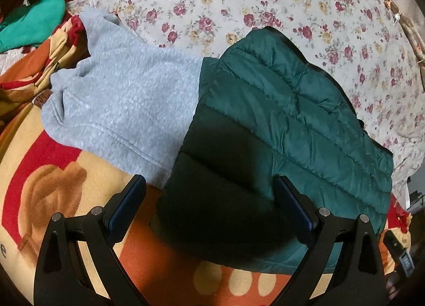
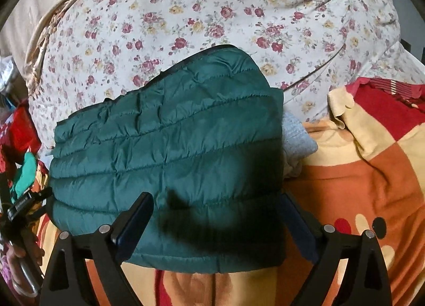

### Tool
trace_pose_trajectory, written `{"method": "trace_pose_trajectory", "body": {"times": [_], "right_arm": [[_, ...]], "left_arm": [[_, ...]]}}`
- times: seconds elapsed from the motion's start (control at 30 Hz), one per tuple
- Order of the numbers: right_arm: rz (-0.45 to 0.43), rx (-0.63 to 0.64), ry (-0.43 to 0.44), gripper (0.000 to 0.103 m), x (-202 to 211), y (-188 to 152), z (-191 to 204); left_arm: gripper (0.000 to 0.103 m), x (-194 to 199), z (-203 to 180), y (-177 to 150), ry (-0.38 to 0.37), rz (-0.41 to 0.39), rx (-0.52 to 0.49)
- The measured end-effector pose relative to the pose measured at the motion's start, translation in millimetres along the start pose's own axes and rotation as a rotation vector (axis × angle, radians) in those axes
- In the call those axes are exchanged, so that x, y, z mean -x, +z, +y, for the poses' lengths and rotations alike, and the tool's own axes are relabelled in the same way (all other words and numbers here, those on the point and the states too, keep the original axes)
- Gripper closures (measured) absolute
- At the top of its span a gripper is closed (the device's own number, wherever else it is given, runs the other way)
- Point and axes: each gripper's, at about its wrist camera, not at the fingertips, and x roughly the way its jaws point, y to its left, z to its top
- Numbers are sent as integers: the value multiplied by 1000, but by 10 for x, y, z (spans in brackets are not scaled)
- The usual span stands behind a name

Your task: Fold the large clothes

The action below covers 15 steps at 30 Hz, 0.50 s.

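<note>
A dark green quilted puffer jacket [image 1: 292, 125] lies folded into a compact block on the bed; it also shows in the right wrist view [image 2: 164, 146]. A grey fleece garment [image 1: 122, 104] lies folded beside it, partly under the jacket's edge, and peeks out in the right wrist view [image 2: 297, 135]. My left gripper [image 1: 209, 205] is open and empty, jaws wide apart just above the jacket's near edge. My right gripper [image 2: 215, 223] is open and empty, hovering over the jacket's near edge.
A red, orange and cream blanket [image 1: 66, 186] covers the near bed; a floral sheet [image 1: 239, 0] lies beyond. A bright green cloth [image 1: 34, 24] and a red cloth lie at far left. The other hand-held gripper [image 2: 21, 207] shows at left in the right wrist view.
</note>
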Motion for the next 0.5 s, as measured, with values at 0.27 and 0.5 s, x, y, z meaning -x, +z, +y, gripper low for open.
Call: {"method": "trace_pose_trajectory", "body": {"times": [0.27,0.5], "right_arm": [[-14,5,-9,8,-9,33,-24],[9,-33,-25,6,-149,78,-205]], "left_arm": [[6,10,6,97,-10,-14,1],[6,-104,-7,187,-16,1,-13]]}}
